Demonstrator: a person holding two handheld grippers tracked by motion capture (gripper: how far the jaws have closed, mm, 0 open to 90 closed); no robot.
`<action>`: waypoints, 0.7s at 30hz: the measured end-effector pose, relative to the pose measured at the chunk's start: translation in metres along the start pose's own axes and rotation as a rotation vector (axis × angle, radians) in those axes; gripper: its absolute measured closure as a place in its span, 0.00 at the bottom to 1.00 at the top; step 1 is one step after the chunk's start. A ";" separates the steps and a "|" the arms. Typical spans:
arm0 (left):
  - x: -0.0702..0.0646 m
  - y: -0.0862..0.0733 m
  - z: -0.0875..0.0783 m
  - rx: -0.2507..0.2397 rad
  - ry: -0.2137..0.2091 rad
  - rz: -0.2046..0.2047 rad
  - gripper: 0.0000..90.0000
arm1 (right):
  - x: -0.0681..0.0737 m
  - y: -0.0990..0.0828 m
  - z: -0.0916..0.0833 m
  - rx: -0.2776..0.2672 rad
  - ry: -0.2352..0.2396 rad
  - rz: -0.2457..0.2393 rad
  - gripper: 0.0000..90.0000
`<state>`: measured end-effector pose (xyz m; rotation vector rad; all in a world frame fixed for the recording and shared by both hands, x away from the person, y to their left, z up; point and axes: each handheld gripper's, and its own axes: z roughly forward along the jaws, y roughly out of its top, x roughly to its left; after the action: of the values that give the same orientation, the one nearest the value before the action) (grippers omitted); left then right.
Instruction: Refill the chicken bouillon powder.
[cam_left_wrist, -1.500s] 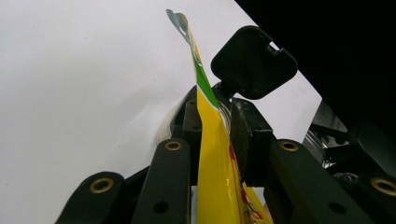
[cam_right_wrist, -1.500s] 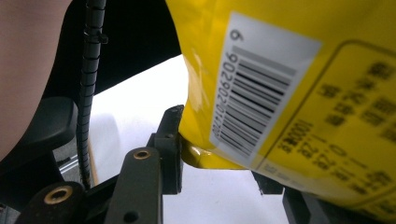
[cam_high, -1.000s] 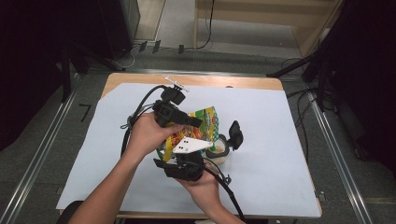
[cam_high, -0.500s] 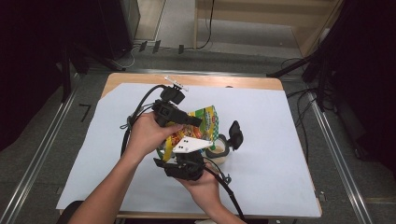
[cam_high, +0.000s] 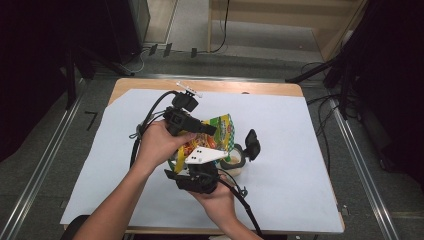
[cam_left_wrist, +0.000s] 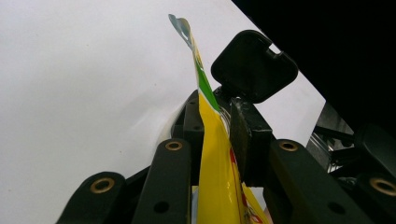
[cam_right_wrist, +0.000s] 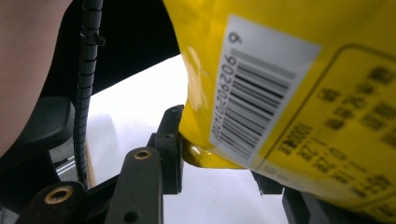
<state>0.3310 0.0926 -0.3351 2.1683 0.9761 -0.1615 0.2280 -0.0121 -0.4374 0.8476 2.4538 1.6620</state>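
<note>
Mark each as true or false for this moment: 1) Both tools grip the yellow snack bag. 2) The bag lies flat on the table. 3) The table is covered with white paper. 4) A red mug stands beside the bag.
1) True: the left tool and the right tool are both shut on the yellow snack bag.
2) False: it is held up between them.
3) True: white paper.
4) False: a small open container with a black flip lid.

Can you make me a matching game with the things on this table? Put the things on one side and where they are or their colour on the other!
Things:
1. snack bag
2. paper sheet
3. small cup
4. barcode

Matches:
A. white, covering the table
B. printed on the bag's back
C. yellow, pinched by both grippers
D. standing right of the bag

Pairs: 1-C, 2-A, 3-D, 4-B
</note>
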 end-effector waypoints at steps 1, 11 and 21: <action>0.000 0.000 0.000 -0.001 0.000 -0.001 0.86 | 0.000 0.000 0.000 0.001 -0.001 0.000 0.69; -0.002 0.002 0.004 0.007 -0.004 0.003 0.86 | -0.001 -0.001 -0.002 -0.002 -0.007 0.008 0.69; -0.003 0.005 0.006 0.011 -0.012 0.014 0.86 | -0.004 -0.002 -0.004 -0.003 -0.017 0.007 0.69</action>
<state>0.3333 0.0845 -0.3358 2.1812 0.9549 -0.1740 0.2288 -0.0180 -0.4380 0.8671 2.4400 1.6534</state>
